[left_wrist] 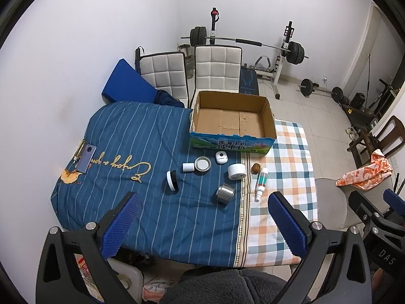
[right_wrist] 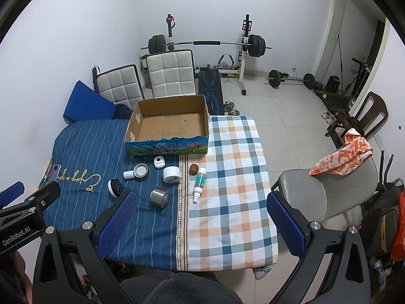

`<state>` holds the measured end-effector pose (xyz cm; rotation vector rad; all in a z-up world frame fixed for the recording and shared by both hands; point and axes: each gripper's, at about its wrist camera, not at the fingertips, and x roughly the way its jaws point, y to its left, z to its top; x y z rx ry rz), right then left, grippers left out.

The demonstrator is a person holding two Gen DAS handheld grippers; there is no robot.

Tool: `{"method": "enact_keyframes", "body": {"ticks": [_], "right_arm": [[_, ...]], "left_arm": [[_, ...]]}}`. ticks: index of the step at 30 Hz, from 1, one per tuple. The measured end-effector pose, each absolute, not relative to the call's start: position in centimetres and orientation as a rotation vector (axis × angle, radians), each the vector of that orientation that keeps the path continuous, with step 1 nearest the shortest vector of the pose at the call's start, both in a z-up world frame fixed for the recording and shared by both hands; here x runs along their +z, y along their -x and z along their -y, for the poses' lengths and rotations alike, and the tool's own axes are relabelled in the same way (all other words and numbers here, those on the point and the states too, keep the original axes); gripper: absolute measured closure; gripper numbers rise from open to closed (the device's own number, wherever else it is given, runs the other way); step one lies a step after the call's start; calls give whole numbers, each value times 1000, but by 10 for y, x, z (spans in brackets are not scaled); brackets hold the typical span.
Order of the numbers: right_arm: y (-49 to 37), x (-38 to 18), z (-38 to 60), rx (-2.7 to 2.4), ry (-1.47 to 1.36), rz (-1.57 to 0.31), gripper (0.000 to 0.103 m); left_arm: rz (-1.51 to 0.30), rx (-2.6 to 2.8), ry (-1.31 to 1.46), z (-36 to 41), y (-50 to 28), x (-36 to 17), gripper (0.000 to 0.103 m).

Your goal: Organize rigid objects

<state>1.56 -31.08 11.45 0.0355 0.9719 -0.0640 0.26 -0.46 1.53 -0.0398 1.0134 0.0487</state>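
1. Looks like the very start: box [left_wrist: 233, 122] empty, nothing picked yet.
2. Both grippers, left [left_wrist: 205, 224] and right [right_wrist: 202, 224], gape wide, holding nothing.
3. Steel cup [left_wrist: 225, 193] sits just ahead of the left gripper; spray bottle [right_wrist: 198, 183] lies ahead of the right, box beyond.
4. Next move, I'd guess: drop down, straddle one, squeeze.

One cardboard box [left_wrist: 232, 140], eight small objects [left_wrist: 225, 192]
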Motion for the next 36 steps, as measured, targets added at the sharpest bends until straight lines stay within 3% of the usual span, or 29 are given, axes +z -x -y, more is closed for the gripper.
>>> {"method": "enact_keyframes", "body": {"ticks": [36], "right_arm": [[-2, 120, 308, -78, -23, -944, 0]], "left_arm": [[-978, 57, 30, 0, 17, 22, 0]]}}
